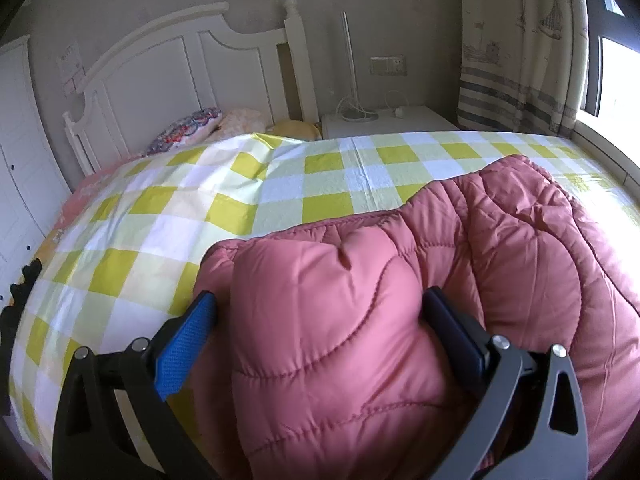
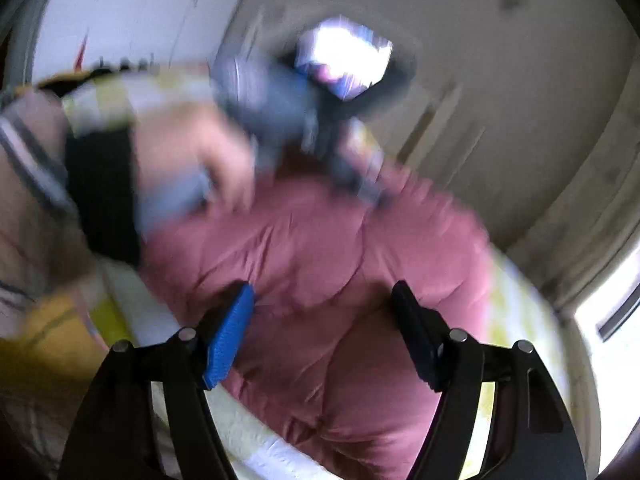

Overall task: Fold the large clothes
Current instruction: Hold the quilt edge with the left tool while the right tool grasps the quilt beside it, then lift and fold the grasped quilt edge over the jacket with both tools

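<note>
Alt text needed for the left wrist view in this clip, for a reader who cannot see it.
A puffy pink quilted jacket lies on a bed covered by a yellow and white checked sheet, with a thick fold bulging between the left gripper's blue-padded fingers. Behind stand a white headboard, a nightstand and a curtained window.
</note>
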